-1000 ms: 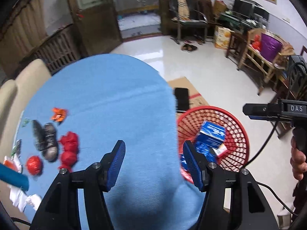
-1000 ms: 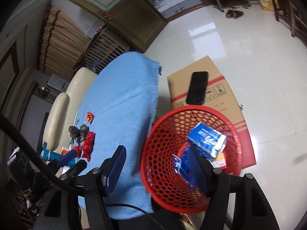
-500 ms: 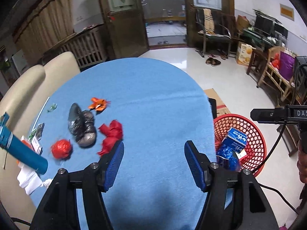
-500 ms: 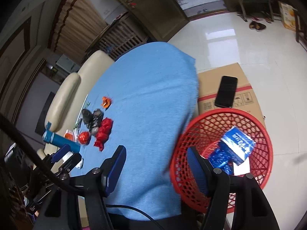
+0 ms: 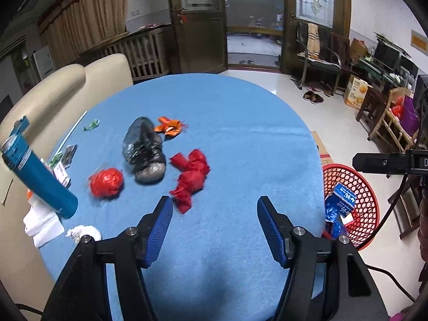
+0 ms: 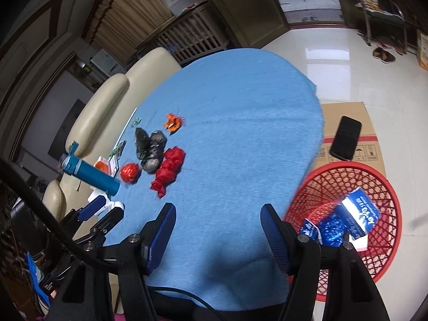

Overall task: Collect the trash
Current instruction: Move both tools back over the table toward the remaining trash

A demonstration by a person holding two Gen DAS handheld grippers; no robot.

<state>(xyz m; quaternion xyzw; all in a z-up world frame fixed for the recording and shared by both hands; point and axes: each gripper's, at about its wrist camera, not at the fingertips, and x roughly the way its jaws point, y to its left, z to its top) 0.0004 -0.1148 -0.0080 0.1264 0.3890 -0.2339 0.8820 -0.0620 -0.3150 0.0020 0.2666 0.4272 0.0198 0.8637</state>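
Trash (image 5: 190, 179) on table (image 5: 240, 139), basket (image 5: 358, 192) right

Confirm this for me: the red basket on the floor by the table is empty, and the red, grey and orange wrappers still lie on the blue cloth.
Not quite. The red basket is not empty: blue packaging already lies in it, as the right wrist view shows. The rest holds: the red wrapper, grey wrapper and orange wrapper lie on the blue cloth.

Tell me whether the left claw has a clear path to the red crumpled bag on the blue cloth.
Probably yes. The left claw is open and empty, and the red bag lies just ahead of its left fingertip on the cloth, with nothing lying between them.
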